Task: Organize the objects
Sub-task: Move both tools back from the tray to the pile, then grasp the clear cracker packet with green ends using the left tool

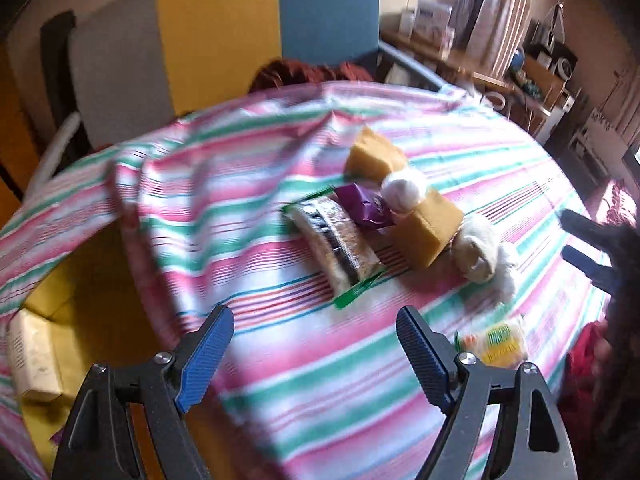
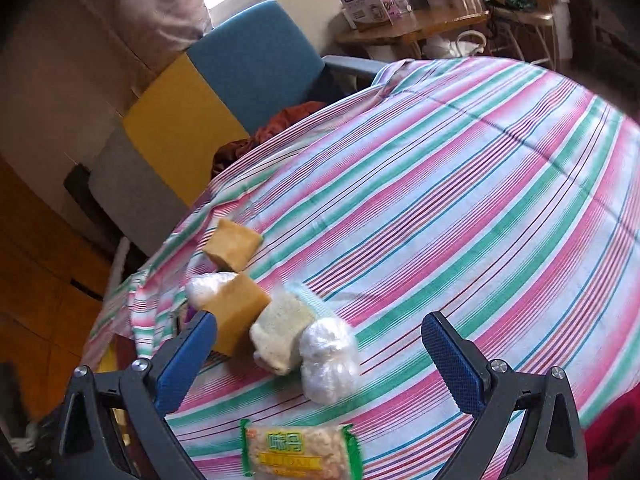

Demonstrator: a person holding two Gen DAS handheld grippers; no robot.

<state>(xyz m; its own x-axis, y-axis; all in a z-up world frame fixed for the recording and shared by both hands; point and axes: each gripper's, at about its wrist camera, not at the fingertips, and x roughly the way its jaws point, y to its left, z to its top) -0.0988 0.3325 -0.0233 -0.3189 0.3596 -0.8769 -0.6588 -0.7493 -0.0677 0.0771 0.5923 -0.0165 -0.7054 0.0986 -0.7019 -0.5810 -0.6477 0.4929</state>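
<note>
Hovering over the striped cloth (image 1: pixel 304 380) on the bench, the left tool (image 1: pixel 316 334) and right tool (image 2: pixel 320 340) both stand spread with nothing between their pads, so nothing is picked yet. The things to sort lie bunched mid-cloth, probably so either tool can reach them: 2 tan blocks (image 1: pixel 426 232), a purple packet (image 1: pixel 366 208), a long snack bar (image 1: pixel 332 244) and white wrapped bundles (image 2: pixel 330 364). A yellow noodle packet (image 2: pixel 300 452) lies apart, nearest the right tool.
</note>
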